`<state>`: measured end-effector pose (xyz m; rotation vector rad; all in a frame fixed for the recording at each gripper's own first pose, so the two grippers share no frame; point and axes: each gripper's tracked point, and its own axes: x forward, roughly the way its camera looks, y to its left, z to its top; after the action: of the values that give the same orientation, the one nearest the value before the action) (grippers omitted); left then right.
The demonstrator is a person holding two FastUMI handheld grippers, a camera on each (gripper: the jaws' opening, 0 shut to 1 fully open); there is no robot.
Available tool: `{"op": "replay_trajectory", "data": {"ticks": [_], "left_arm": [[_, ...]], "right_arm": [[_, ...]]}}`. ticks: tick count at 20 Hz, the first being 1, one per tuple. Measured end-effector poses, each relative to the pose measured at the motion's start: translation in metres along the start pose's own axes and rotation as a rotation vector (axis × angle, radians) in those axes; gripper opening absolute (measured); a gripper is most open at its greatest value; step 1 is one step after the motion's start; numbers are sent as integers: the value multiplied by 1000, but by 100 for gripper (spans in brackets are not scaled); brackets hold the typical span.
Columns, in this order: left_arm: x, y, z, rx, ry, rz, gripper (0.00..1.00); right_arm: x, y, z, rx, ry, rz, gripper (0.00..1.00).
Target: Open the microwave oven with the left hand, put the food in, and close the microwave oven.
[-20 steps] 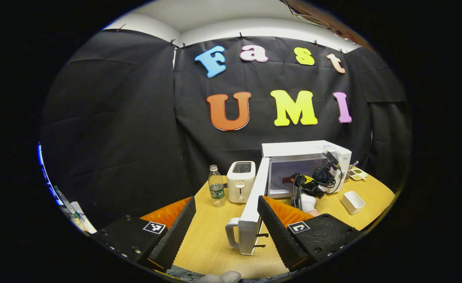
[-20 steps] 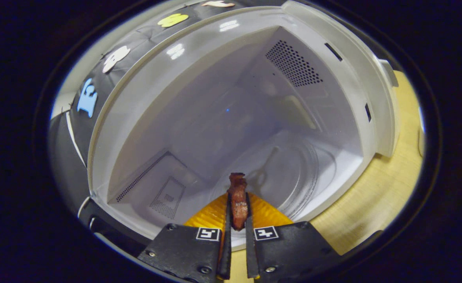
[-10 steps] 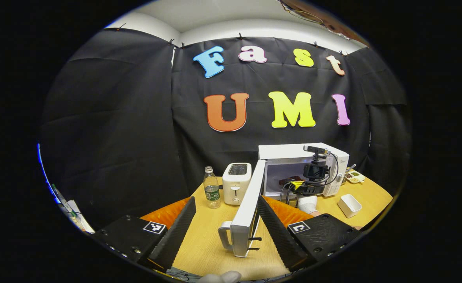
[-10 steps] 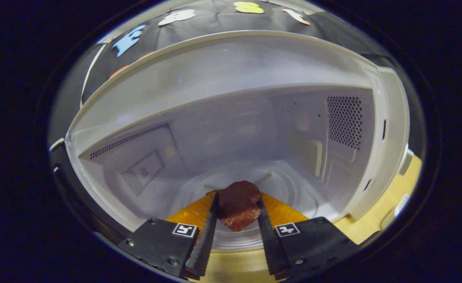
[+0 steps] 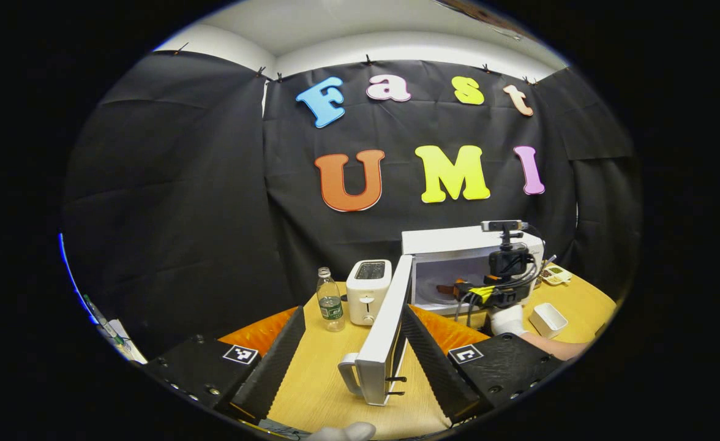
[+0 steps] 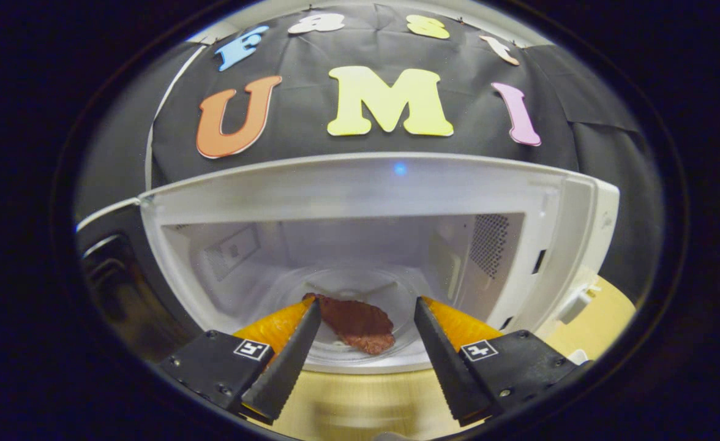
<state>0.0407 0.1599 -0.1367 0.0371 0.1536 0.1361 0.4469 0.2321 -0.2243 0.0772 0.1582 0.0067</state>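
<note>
Food's down: the piece of cooked meat (image 6: 356, 323) now lies flat on the glass turntable (image 6: 390, 355) inside the microwave (image 6: 360, 184), where half a sec ago I had it pinched btwn the fingers. My right gripper (image 6: 363, 358) is spread wide w/ nothing in it, and the cavity sits farther off than before, so I've pulled back out of the opening. In the left gripper view the meat (image 5: 446, 288) shows as a dark patch in the lit cavity of the microwave (image 5: 458, 240), w/ the right gripper (image 5: 461, 289) just at its mouth. That leaves closing up, I reckon. Microwave door (image 5: 379, 334) stands swung out toward me, handle (image 5: 349, 375) nearest; my left gripper (image 5: 354, 361) is open, door edge btwn its fingers, can't tell if either touches. Other containers on the table (image 5: 311, 386): water bottle (image 5: 330, 299), cap on, fill level unclear; toaster (image 5: 368, 291), slot contents not discernible; small white tray (image 5: 548, 319) right of the microwave, looks empty; a dish (image 5: 556, 274) behind it holds small bits, too tiny to ID.
</note>
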Motion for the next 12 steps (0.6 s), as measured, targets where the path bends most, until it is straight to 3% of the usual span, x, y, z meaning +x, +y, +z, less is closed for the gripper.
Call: {"op": "replay_trajectory", "data": {"ticks": [7,8,9,10,12], "left_arm": [[-6,30,14,-7,-33,37,96],[-6,34,15,-11,-33,40,88],[-5,38,13,-15,-32,42,88],[-5,41,13,-17,-34,40,97],[-4,46,9,-15,-32,40,97]], "right_arm": [[-149,-17,97,-158,-65,123,98],[-171,-22,110,-170,-75,134,98],[-194,-28,120,-186,-83,145,98],[-216,-40,133,-194,-97,137,98],[-254,-59,140,-165,-86,135,96]]}}
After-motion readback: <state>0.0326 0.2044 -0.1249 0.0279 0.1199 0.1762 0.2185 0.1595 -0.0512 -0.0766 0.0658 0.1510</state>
